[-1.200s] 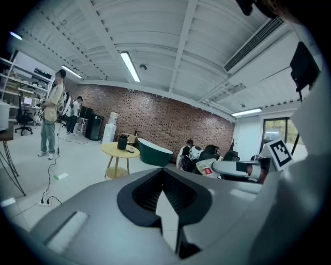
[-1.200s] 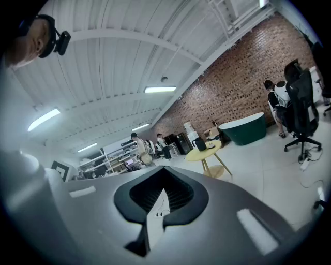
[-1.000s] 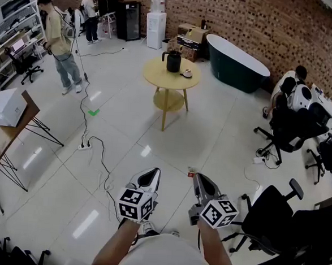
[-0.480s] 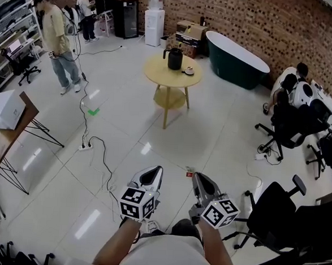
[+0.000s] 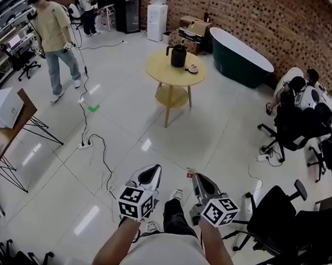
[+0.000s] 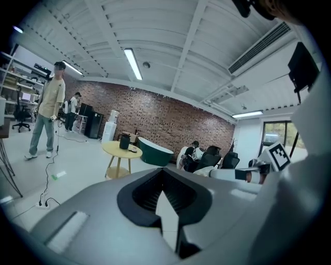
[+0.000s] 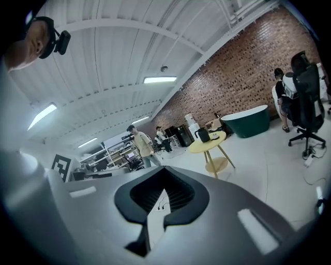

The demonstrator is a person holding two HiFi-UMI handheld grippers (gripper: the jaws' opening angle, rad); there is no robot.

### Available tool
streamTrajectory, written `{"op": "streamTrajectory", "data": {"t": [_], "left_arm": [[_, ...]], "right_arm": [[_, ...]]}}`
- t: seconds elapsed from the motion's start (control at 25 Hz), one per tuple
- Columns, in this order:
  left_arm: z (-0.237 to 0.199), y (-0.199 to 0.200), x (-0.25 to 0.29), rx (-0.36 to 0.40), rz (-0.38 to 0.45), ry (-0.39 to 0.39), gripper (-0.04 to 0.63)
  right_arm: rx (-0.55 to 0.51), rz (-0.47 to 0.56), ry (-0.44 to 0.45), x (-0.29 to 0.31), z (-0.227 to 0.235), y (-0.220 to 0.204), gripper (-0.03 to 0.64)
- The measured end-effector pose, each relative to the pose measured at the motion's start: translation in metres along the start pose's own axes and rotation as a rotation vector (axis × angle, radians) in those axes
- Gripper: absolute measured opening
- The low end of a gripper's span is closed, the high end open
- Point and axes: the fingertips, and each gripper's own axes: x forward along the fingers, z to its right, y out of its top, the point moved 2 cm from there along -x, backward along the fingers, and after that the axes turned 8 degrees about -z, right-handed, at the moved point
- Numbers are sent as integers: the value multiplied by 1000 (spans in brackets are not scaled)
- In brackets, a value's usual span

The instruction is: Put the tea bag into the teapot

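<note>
the left gripper and right gripper sat low before the person, each with its jaws pressed together on nothing. well ahead stood a round yellow table, and on it the black teapot just beside a small saucer; the tea bag was too small to make out.

Red brick wall, glossy white floor, dark green bathtub, black office chairs, ceiling strip lights
</note>
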Motion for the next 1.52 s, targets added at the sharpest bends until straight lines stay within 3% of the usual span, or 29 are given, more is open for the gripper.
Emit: {"op": "streamTrajectory", "data": {"t": [0.32,1.04,1.52], "left_arm": [[-35,39,51,6,14,40,12],[-57,131,222,24,9,74,12],[-67,142,272,13,-25,103,12]], "right_arm": [[-2,-17,52,60,27,42,0],[29,6,64,144,165,165,0],[71,-17,84,171,206,183,0]]}}
